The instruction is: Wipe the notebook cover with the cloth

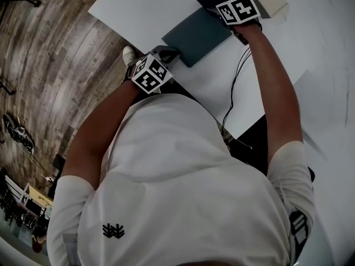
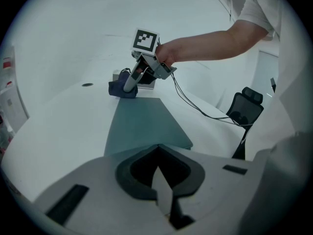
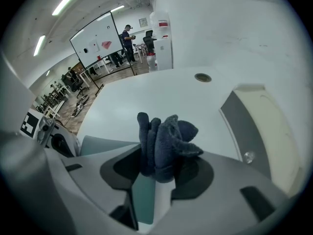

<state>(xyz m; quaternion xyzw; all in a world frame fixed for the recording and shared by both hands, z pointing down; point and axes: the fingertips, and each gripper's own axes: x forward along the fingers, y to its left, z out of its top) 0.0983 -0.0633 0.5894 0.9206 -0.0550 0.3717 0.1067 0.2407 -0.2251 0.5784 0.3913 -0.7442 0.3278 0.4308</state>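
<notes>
The notebook lies flat on the white worktop, teal cover up, between the two claws. The right claw is clamped on a bunched dark-blue cloth, which sticks out past its tips. It is at the notebook's far end, and the cloth looks to be touching the cover or the worktop just beyond that edge; I cannot tell which.

The left claw is closed with nothing visible between its jaws. Its tips sit at the notebook's near corner, perhaps pressing there to steady it, though contact is hard to confirm.

From the left gripper view the notebook's long axis runs straight away from the left claw toward the right one. Nearly the whole cover therefore lies on the person's side of the cloth. I would judge that the next stroke is a pull back along that axis toward the left claw. The right arm does the wiping, being the only one with the cloth.
</notes>
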